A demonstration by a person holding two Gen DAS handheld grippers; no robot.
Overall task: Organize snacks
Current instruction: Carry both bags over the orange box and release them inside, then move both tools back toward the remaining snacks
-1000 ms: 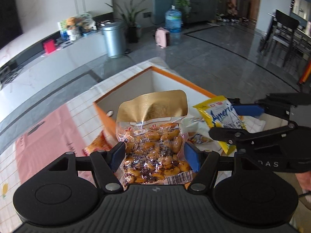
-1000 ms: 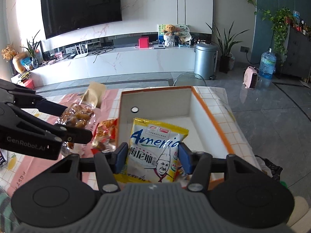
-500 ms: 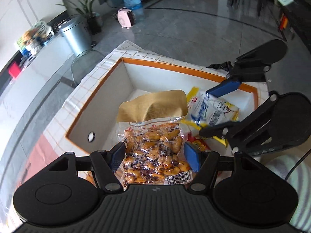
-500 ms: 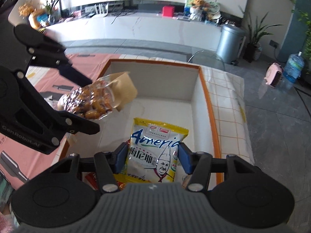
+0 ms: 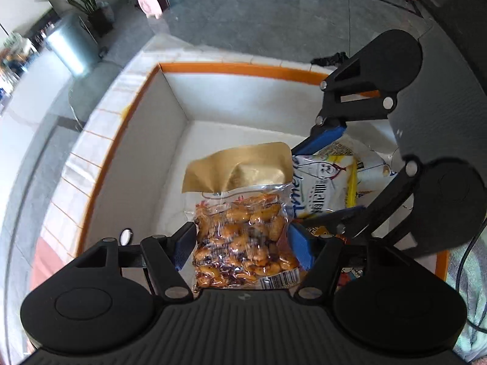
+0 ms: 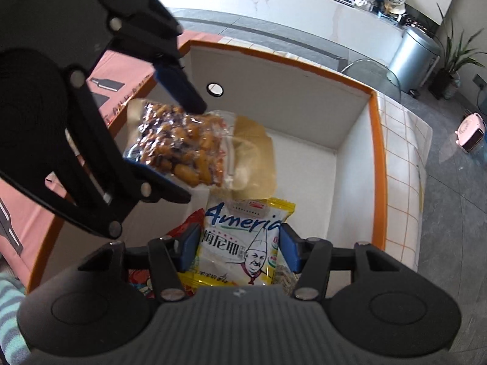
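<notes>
A clear bag of orange-brown snacks [image 5: 246,219] with a gold top is clamped in my left gripper [image 5: 242,245]. It hangs over the inside of the white box with an orange rim [image 5: 243,68]. Right beside it, my right gripper [image 6: 239,245] is shut on a yellow and white "Ameria" bag [image 6: 243,234], also above the box floor. In the right wrist view the left gripper [image 6: 173,133] and its snack bag [image 6: 188,146] sit just above and left of the yellow bag. The left wrist view shows the right gripper [image 5: 334,176] with the yellow bag [image 5: 319,188].
More packets lie in the box under the grippers, among them a red one [image 6: 185,231] and a white one [image 5: 371,167]. The box stands on a checked cloth [image 6: 404,152] beside a pink mat [image 6: 127,70]. A steel bin [image 6: 411,54] stands on the floor beyond.
Both grippers have come forward and down over the box with their bags, tilting to point into it. The two bags now hang close together inside the box walls.
</notes>
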